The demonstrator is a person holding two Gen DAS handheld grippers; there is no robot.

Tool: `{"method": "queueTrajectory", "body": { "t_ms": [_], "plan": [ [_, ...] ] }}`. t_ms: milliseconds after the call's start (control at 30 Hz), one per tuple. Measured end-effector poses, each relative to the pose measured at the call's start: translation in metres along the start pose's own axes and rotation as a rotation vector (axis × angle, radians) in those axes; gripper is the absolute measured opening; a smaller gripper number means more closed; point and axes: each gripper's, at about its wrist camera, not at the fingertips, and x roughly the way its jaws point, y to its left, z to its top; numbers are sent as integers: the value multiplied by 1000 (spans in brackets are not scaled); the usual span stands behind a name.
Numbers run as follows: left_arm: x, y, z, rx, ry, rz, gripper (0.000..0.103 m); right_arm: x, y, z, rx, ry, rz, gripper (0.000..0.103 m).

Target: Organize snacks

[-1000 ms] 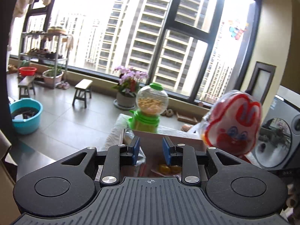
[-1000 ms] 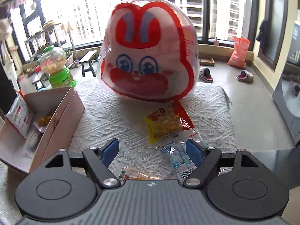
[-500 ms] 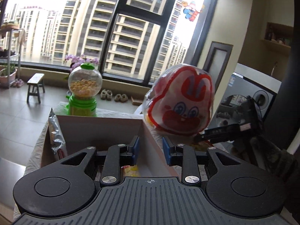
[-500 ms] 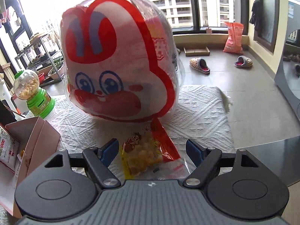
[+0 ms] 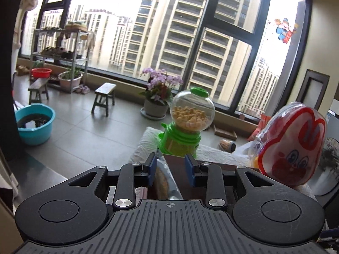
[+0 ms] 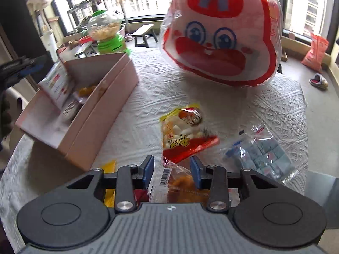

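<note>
Straddling orange snack packet [image 6: 180, 182] with spread right gripper [image 6: 172, 170], likely for pickup | left gripper [image 5: 170, 168] parted, empty (waiting) above pink box [image 6: 101, 108]

Box [image 6: 99, 114] sitting on cloth-covered table [image 6: 148, 97], at left in right wrist view. Packets [image 6: 57, 84] leaning inside box against its left wall. Candy dispenser [image 6: 106, 31] standing behind box, at table's far edge. Rabbit bag [image 6: 222, 36] standing at far middle, right of dispenser. Peanut packet [image 6: 182, 131] lying before rabbit bag, right of box. Cube packet [image 6: 262, 152] lying right of peanut packet. Barcode packet [image 6: 178, 182] lying nearest, between right gripper [image 6: 172, 171] fingers.
</note>
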Motion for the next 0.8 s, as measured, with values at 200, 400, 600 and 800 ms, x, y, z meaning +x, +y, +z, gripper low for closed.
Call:
{"method": "queueTrajectory", "body": {
  "t_ms": [200,400,600,800],
  "plan": [
    [6,-22,-17,52,82,-134,34,-35,-44,-11,142,-148,-158,77],
    [-32,-65,-16,143,42,-276,34,-8,-88,-15,244,-117,-217,77],
    [-57,-117,-52,219,245,-573,34,25,-92,-4,220,-159,-224,83],
    [-76,-124,-109,295,356,-621,34,34,-68,-5,128,-149,-222,78]
  ]
}}
